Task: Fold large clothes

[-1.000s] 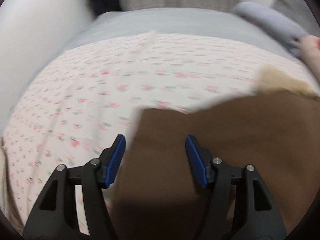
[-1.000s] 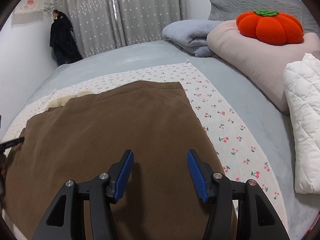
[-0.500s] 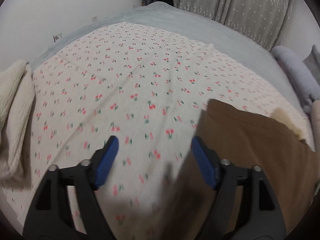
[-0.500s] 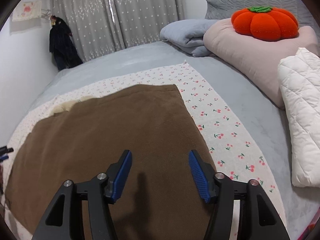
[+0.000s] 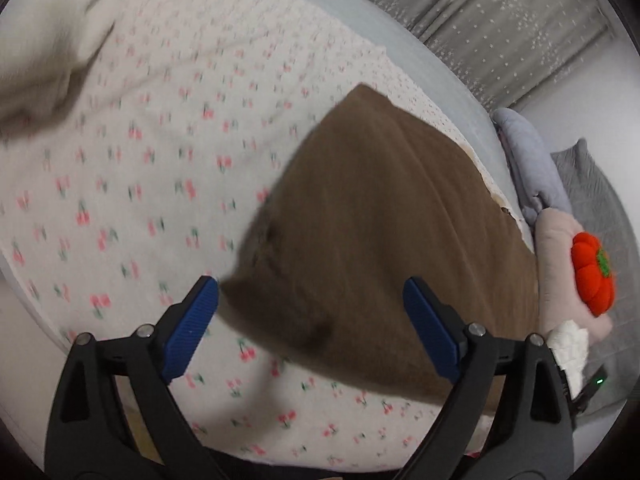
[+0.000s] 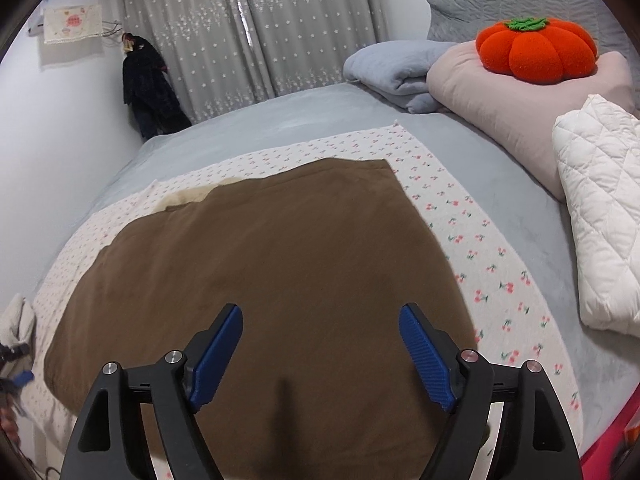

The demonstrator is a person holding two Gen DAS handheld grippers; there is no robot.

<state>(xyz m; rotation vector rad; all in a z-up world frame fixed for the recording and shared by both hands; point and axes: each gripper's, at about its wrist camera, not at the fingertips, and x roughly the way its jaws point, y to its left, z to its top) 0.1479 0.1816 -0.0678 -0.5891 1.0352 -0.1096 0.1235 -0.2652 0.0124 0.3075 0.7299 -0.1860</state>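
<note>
- The brown garment (image 6: 256, 272) lies folded flat on the cherry-print sheet (image 6: 492, 256), which serves as the landmark here; the sheet is spread across the grey bed (image 6: 280, 120).
- A cream knit garment (image 5: 44, 52) lies bunched on the sheet's far left part in the left wrist view, well apart from the brown garment.
- The left gripper (image 5: 310, 328) hangs over the sheet's near edge with its jaws wide apart; they have just been opening, and nothing is pinched between them. The brown garment's near left corner lies below the gap, the pads clear of the cloth.
- Left of the brown garment, a broad stretch of bare sheet is open.
- The right gripper (image 6: 320, 356) hovers above the brown garment's near middle, jaws spread and just lately widened, nothing clamped; a shadow falls on the cloth under it.
- The brown garment's far edge runs short of the sheet's far border; a strip of cream lining (image 6: 184, 196) shows at its far left corner.
- Right of the garment, a band of bare sheet remains, then grey bed.
- Beyond the sheet's right edge lie a white quilted item (image 6: 600, 216), a pink pillow (image 6: 500, 92) bearing an orange pumpkin cushion (image 6: 536, 48), and a folded blue-grey blanket (image 6: 396, 68).
</note>
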